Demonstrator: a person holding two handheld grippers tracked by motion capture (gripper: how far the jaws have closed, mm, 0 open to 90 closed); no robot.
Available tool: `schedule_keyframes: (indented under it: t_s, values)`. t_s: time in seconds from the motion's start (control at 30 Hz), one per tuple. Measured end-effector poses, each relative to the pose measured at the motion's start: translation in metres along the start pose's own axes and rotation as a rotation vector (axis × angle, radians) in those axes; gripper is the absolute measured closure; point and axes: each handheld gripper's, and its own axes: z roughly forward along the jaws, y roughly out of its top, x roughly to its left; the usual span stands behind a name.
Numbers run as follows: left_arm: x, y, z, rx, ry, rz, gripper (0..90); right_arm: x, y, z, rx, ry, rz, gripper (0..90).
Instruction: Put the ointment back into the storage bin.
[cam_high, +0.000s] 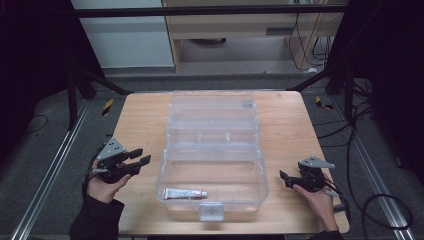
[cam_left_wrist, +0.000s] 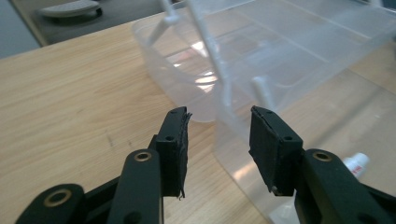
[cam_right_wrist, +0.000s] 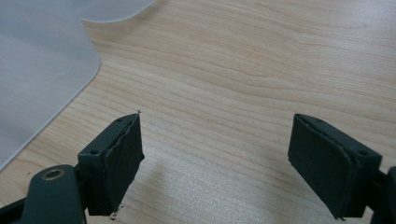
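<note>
A clear plastic tiered box (cam_high: 212, 150) stands open in the middle of the wooden table (cam_high: 290, 130). A small white tube (cam_high: 185, 193) lies in its front bottom compartment. My left gripper (cam_high: 142, 156) hovers just left of the box's front left corner, pointing at it. Its jaws stand apart with nothing between them. In the left gripper view the gripper (cam_left_wrist: 219, 140) faces the box's wall (cam_left_wrist: 289, 51), and the tube's cap (cam_left_wrist: 357, 163) shows at the right. My right gripper (cam_high: 283, 177) rests right of the box, jaws wide open (cam_right_wrist: 215, 163) over bare wood, the box's edge (cam_right_wrist: 37, 60) off to its left.
The box has a latch tab (cam_high: 211, 211) at the front edge. Dark metal frame legs (cam_high: 75, 90) stand behind the table's corners, and cables (cam_high: 360, 130) lie on the floor at the right. Bare wood lies on both sides of the box.
</note>
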Motion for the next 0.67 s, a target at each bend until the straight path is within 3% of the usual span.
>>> schedule_keyframes:
  t_s: [0.23,0.37,0.53,0.67]
  values:
    - [0.015,-0.026,0.015,0.036,0.075,-0.066,52.2,0.000,0.001,-0.002,-0.005,0.005,0.009,17.3]
    - [0.022,-0.039,0.022,0.072,0.118,-0.073,48.6,0.000,0.001,-0.002,-0.011,0.000,-0.001,16.9]
    - [0.031,-0.051,0.022,0.084,0.197,-0.082,39.9,0.000,0.002,-0.004,-0.018,0.004,0.012,16.4]
    - [0.038,-0.060,0.023,0.107,0.215,-0.096,34.2,0.000,0.002,-0.004,-0.026,0.001,0.005,16.3]
